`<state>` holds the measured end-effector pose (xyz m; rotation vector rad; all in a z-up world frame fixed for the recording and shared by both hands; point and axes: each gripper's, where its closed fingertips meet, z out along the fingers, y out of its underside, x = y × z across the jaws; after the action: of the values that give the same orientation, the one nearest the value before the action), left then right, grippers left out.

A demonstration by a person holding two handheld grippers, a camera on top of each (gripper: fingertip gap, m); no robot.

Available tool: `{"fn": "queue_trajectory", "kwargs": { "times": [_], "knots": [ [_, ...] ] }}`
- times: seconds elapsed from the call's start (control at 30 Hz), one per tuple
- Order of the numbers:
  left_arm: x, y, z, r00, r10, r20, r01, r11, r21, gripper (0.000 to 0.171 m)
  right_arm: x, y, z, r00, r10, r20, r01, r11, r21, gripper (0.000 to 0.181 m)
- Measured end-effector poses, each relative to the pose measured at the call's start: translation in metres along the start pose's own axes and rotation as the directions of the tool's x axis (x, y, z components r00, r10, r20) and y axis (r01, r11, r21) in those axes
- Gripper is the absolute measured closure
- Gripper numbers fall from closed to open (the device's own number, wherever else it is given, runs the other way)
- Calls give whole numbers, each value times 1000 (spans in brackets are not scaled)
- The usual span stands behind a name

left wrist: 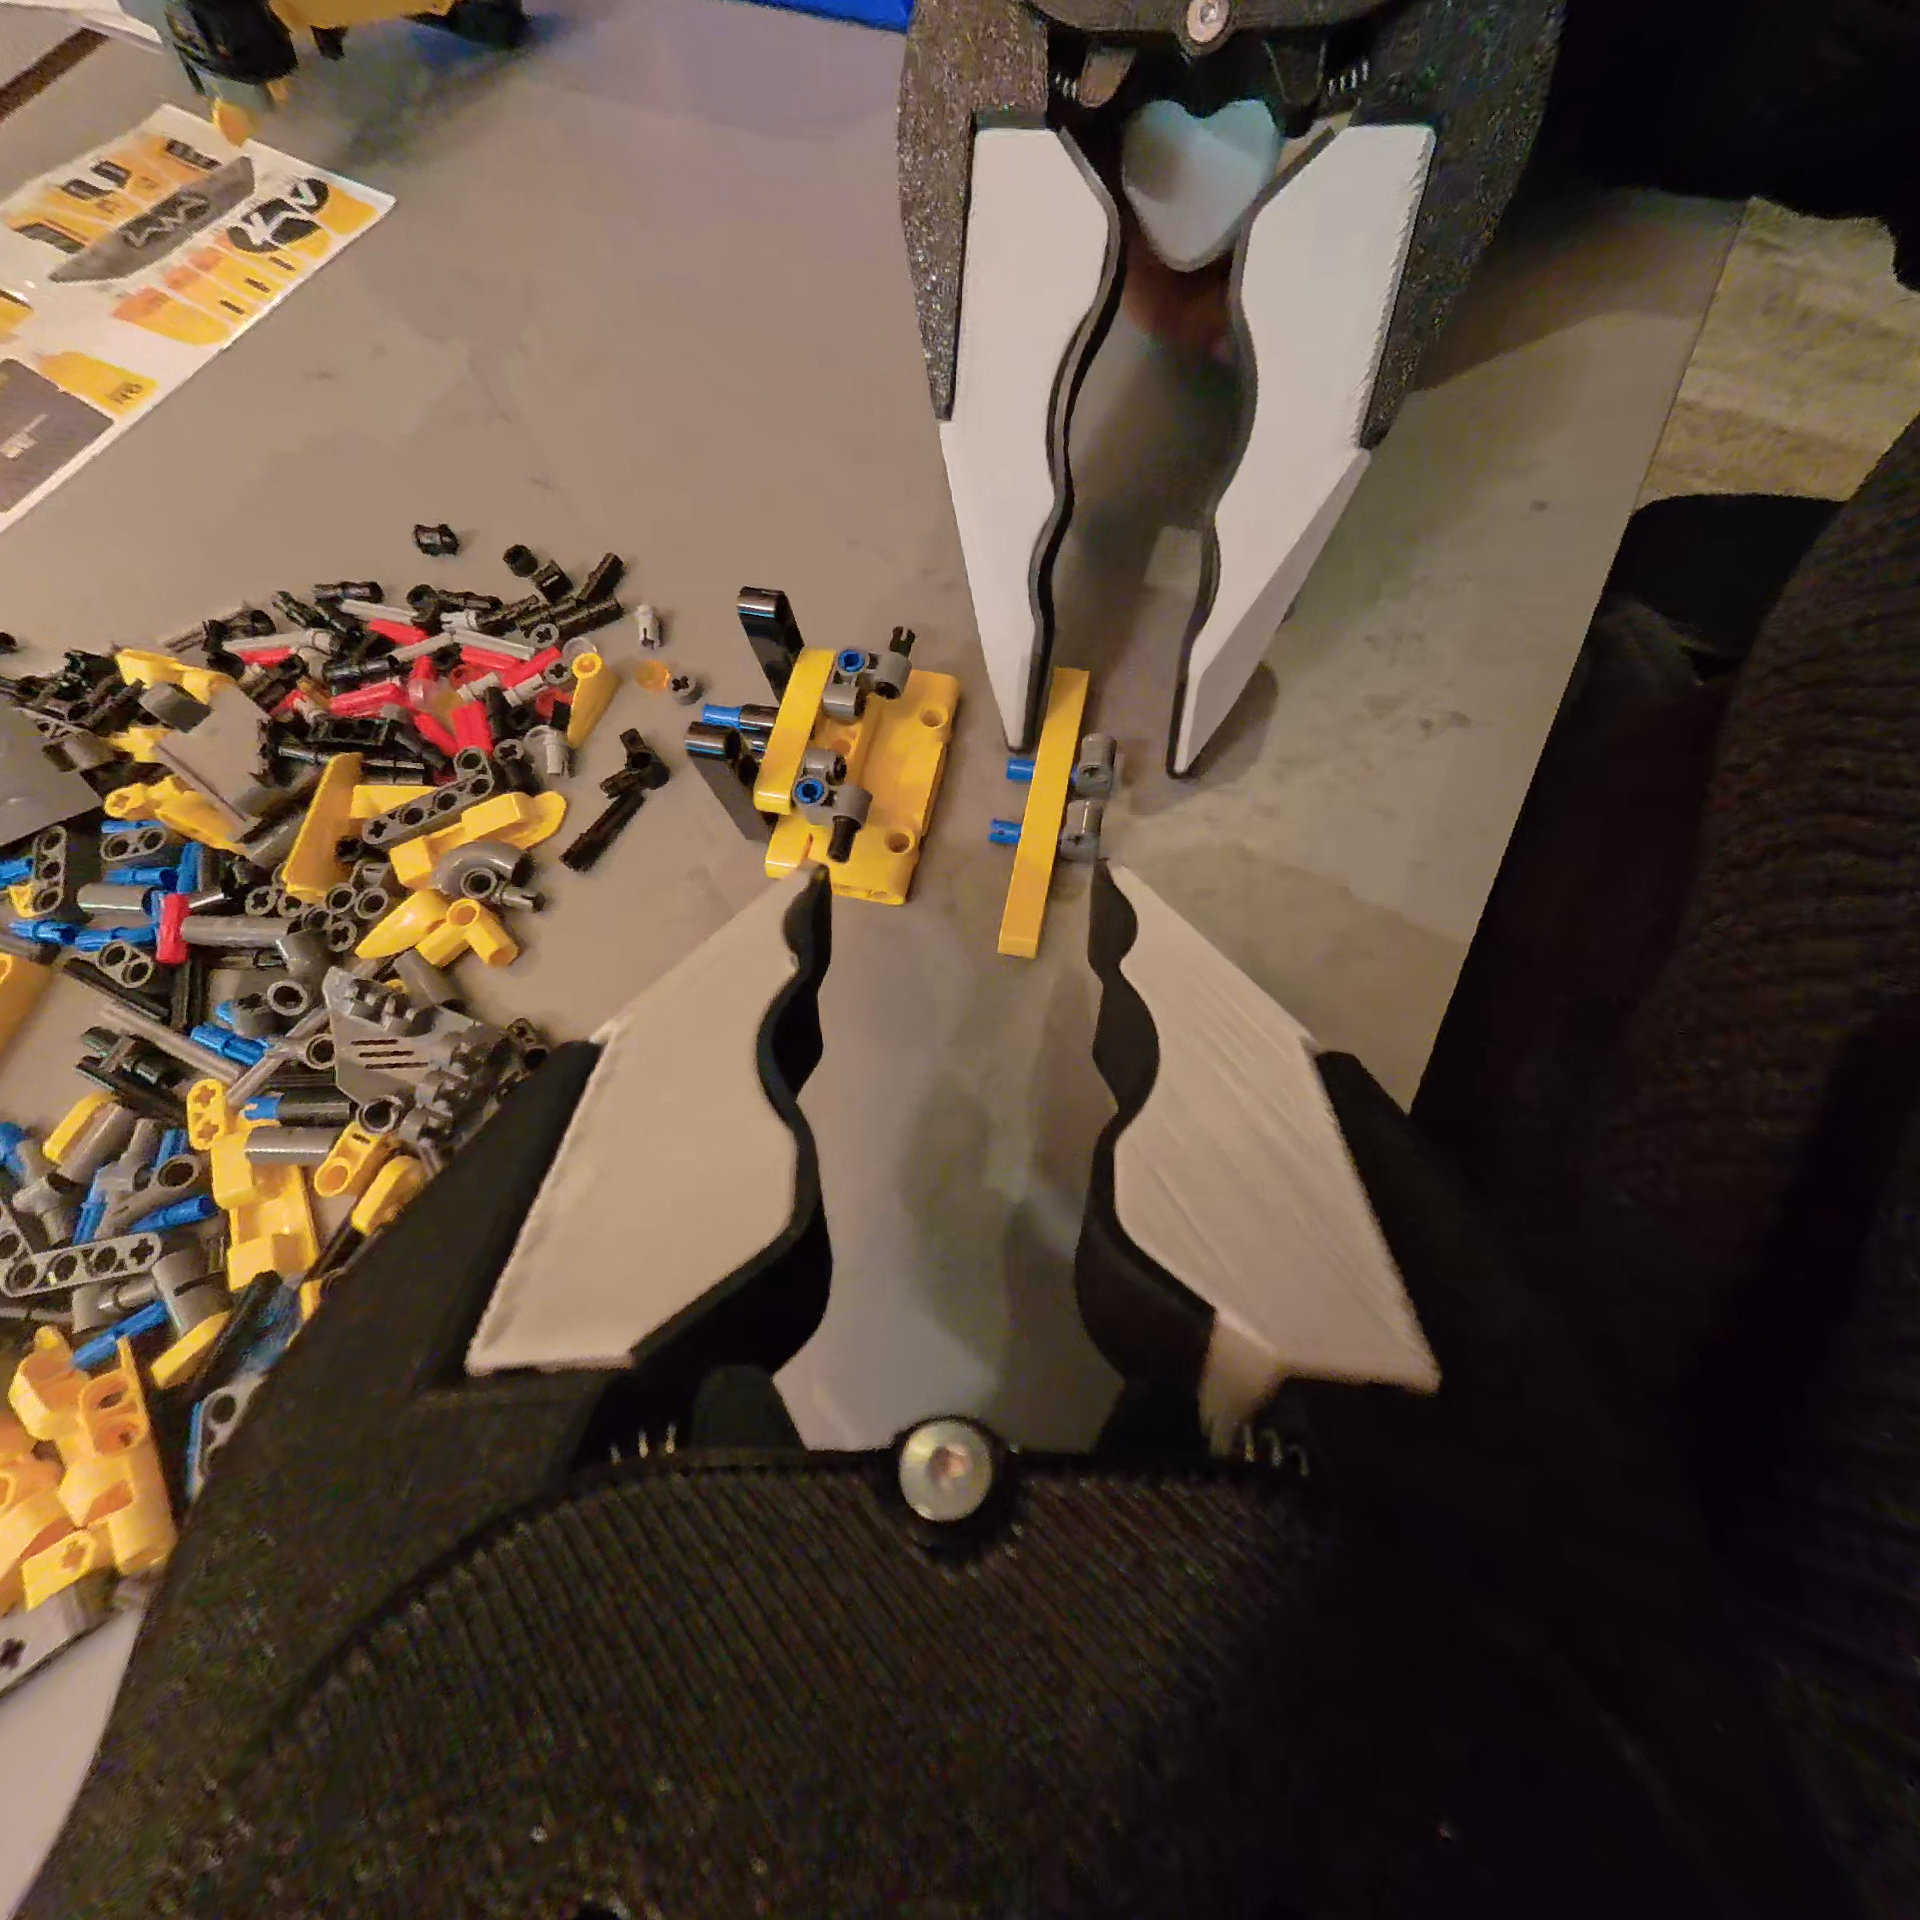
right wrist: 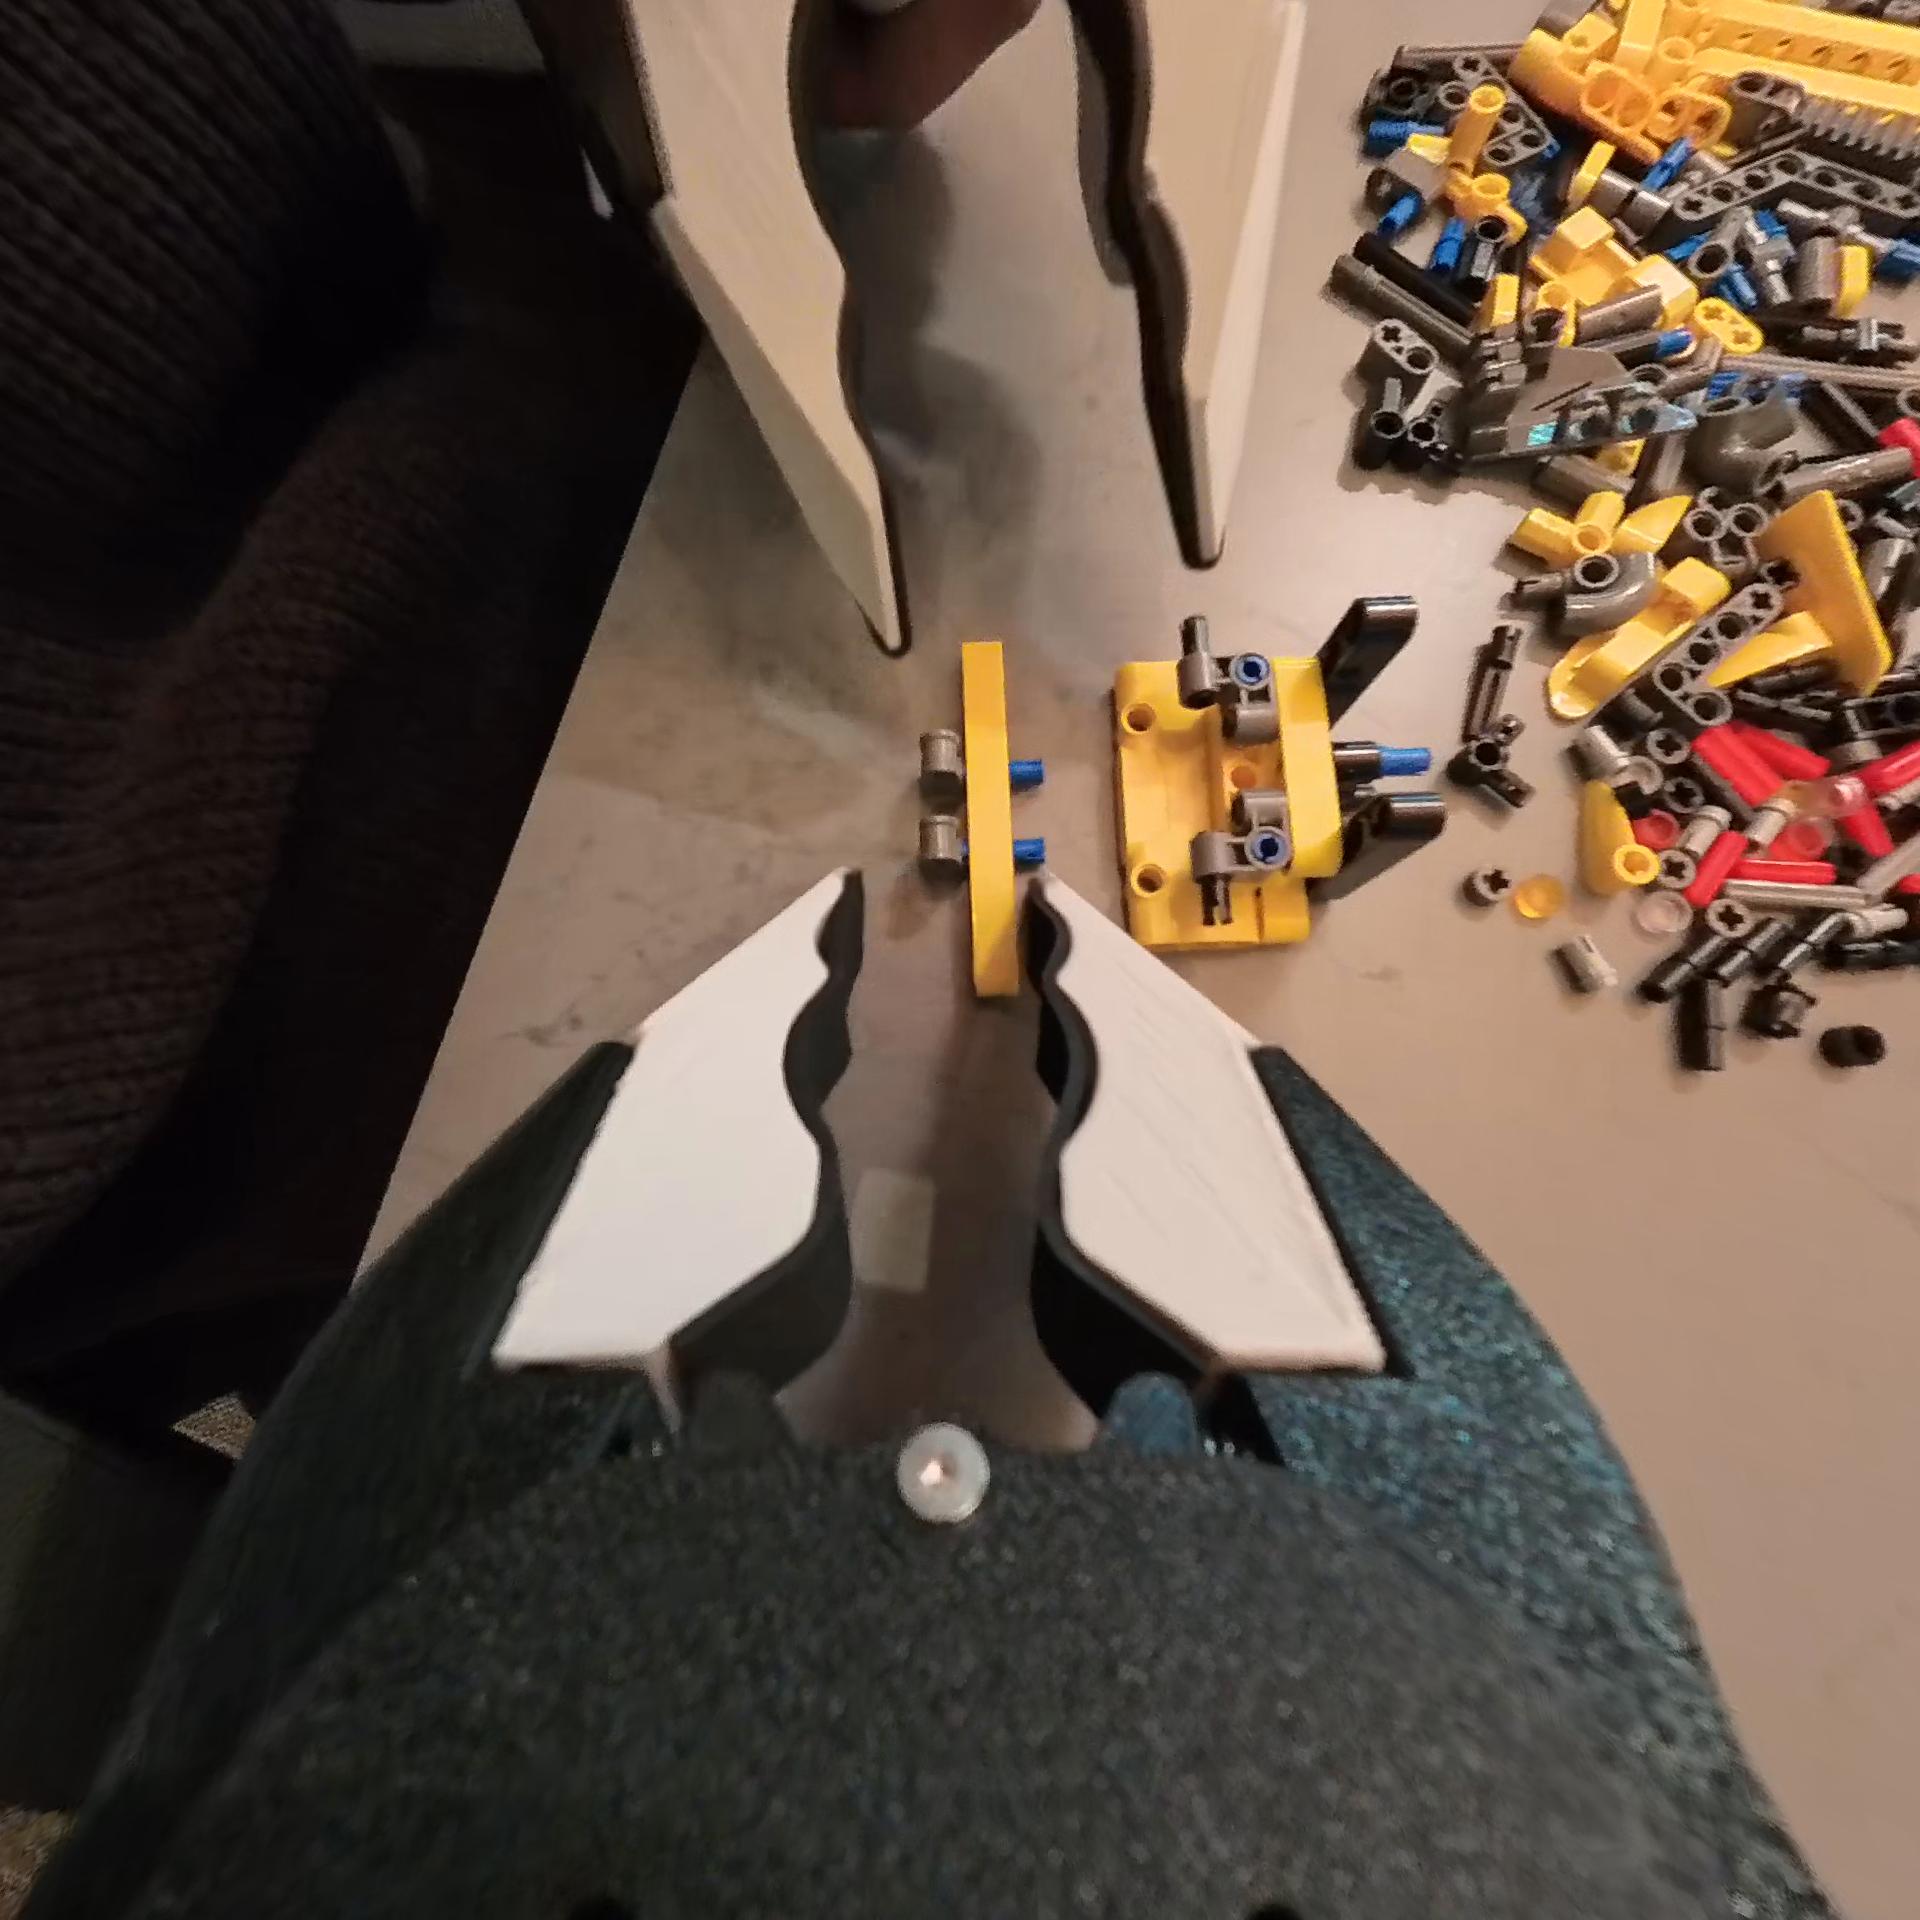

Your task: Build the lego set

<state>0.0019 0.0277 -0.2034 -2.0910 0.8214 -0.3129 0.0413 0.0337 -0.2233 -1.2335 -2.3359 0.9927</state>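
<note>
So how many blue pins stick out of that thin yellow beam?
2. Both blue pins poke from one side of the yellow beam, side by side, facing the yellow block.

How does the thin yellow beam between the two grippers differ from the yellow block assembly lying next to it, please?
The yellow beam is long and slim, standing on its narrow edge; the yellow block assembly is broad and lies flat. The beam carries two grey connectors and two blue pins; the assembly also has black arms. The beam lies between the open tips of the left gripper and right gripper; the assembly sits just outside. Both rest on the grey table.
</note>
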Motion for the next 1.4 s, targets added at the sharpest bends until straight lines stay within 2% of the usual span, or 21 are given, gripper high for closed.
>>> {"fn": "queue_trajectory", "kwargs": {
  "times": [0.1,0.2,0.23,0.3,0.33,0.4,0.47,0.57,0.6,0.7,0.8,0.93,1.4],
  "knots": [
    [-1,0,-3,1000,15,0,-15,1000,4,121,3,6,-6,1000,-2,-7,2,1000,-18,144],
    [-11,2,-4,998,32,48,-32,999,-1,102,13,10,-18,999,-5,-46,5,1000,-3,137],
    [-15,1,-5,998,25,60,-25,1000,9,90,20,8,-24,997,-5,-79,8,999,31,129],
    [-16,-1,-3,1000,2,28,-2,1000,24,74,34,-2,-35,986,-20,-163,39,993,116,99],
    [-15,-1,-1,1000,-11,-5,12,1000,20,71,37,-6,-39,981,-34,-191,64,986,154,86],
    [-14,0,4,998,-20,-56,21,1000,9,65,38,-11,-37,979,-40,-202,83,975,207,72],
    [-15,2,10,997,-5,-79,5,1000,-9,67,35,-4,-27,982,-43,-185,71,986,148,74],
    [-17,10,19,995,37,-94,-44,997,-71,76,35,7,-14,976,-84,-203,94,995,38,87],
    [-17,12,21,994,58,-96,-66,994,-84,85,34,5,-13,979,-73,-190,84,995,46,94],
    [-15,12,23,988,81,-132,-93,992,-86,93,31,6,-9,990,-40,-136,45,999,31,107],
    [-13,11,24,982,86,-166,-101,991,-88,98,33,7,-6,997,7,-77,-5,1000,22,108],
    [-8,11,24,975,98,-200,-117,989,-86,109,33,4,-3,998,-29,-55,30,999,21,115],
    [-13,10,25,979,115,-170,-130,988,-81,119,37,3,-3,997,-28,-68,30,999,24,128]
  ]
}}
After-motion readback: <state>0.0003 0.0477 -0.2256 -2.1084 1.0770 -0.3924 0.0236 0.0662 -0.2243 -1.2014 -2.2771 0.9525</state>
